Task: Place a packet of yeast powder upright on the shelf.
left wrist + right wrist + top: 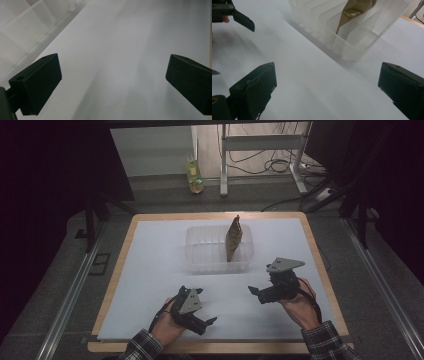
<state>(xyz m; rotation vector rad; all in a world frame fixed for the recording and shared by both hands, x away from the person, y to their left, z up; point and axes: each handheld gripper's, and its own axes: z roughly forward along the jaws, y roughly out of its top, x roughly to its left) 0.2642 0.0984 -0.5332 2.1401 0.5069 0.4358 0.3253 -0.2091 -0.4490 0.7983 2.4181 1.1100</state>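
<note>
A clear plastic bin (210, 257) with ribbed dividers stands on the white sheet at the table's middle back. A brown-gold pouch (233, 239) stands upright in its right part. My left gripper (207, 307) is near the front edge, left of centre, pointing right, open and holding nothing. My right gripper (256, 295) is front right, pointing left toward the other one, also open and holding nothing. The left gripper view has wide-apart jaws over bare sheet, with the bin's wall (22, 32) at upper left. In the right gripper view, the bin (352, 50) and pouch (354, 12) lie ahead.
The white sheet (150, 270) covers a wooden table (215, 214). On the floor beyond the table stand a bottle of yellow liquid (194, 175) and a white desk frame (260, 142) with cables. The left gripper's jaw (242, 18) reaches in at the right gripper view's upper left.
</note>
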